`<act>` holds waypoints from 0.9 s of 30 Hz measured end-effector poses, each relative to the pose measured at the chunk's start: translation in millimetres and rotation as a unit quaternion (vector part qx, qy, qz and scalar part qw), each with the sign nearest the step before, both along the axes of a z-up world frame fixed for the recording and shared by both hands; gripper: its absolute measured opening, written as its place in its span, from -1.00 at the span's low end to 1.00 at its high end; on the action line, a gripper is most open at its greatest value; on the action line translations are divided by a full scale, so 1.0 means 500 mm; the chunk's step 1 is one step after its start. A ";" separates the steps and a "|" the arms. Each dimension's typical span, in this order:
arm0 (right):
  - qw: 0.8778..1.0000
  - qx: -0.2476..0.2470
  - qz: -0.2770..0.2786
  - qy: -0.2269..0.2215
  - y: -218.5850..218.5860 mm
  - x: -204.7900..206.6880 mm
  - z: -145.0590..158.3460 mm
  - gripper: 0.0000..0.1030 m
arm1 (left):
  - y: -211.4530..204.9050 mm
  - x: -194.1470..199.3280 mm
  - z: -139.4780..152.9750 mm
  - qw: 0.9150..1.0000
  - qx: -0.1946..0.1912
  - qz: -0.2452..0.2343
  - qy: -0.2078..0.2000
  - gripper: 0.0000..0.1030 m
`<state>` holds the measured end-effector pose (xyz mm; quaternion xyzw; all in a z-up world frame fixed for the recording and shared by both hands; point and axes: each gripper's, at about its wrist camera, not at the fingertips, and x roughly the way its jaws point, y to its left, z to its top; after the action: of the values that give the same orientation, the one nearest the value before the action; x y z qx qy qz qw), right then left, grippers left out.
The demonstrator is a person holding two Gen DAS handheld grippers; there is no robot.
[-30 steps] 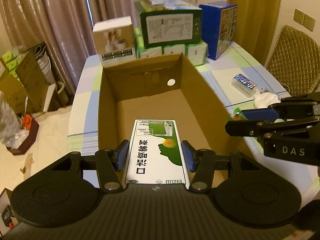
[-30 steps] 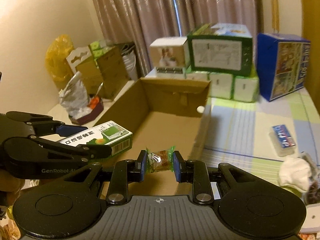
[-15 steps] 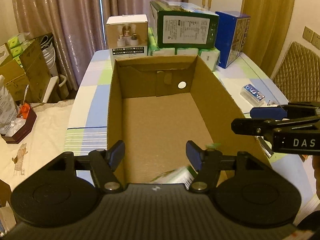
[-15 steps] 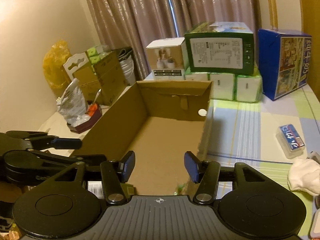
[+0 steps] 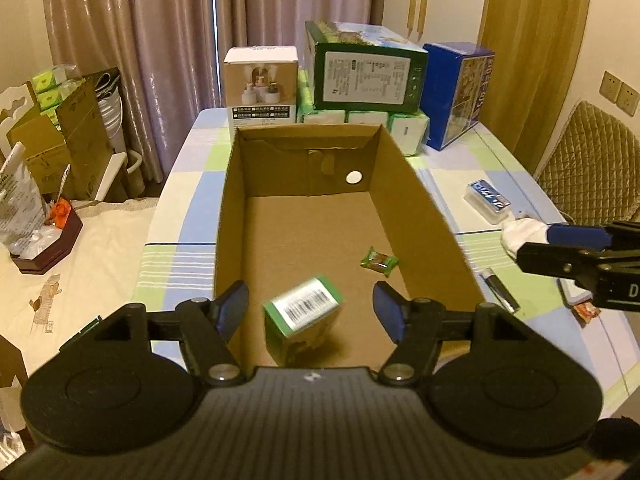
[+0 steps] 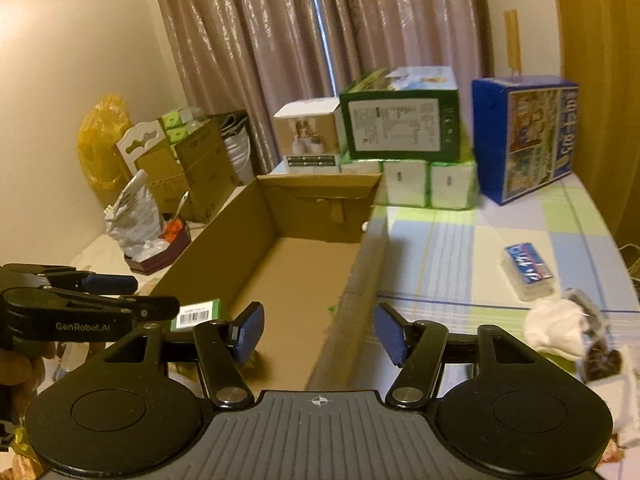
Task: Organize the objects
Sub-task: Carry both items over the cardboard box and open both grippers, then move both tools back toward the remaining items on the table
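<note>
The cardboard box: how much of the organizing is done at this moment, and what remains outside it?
Done: the green carton and the wrapped candy are inside the cardboard box; the carton is blurred and tilted, perhaps not settled. In hand: nothing; the left gripper and right gripper have open, empty jaws. Left: the blue-labelled packet, white cloth and a dark pen-like item lie on the table.

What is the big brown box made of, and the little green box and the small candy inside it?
The big brown open box looks like matte corrugated cardboard, with raw cut edges. The little green box seems to be thin printed card with a barcode label. The small green-ended candy appears wrapped in shiny plastic film with crimped ends.
</note>
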<state>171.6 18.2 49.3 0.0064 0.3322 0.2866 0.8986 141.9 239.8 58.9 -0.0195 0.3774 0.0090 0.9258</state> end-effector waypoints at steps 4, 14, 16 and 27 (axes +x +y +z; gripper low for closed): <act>1.000 -0.009 -0.018 -0.008 -0.044 -0.039 0.011 0.31 | -0.037 -0.030 0.016 1.000 -0.001 -0.007 -0.009 0.31; 0.996 -0.037 -0.082 -0.024 -0.196 -0.138 0.014 0.62 | -0.173 -0.085 0.046 0.998 -0.014 -0.038 -0.037 0.60; 0.994 -0.043 -0.102 -0.023 -0.236 -0.154 0.012 0.67 | -0.204 -0.089 0.047 0.998 -0.022 -0.049 -0.041 0.65; 0.978 -0.051 -0.203 -0.001 -0.429 -0.208 -0.017 0.96 | -0.374 -0.084 0.020 0.993 -0.036 -0.111 -0.033 0.97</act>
<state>67.6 -196.2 40.8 0.0278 0.3371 0.0806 0.9376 99.9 52.6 69.0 -0.0114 0.3467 -0.1081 0.9317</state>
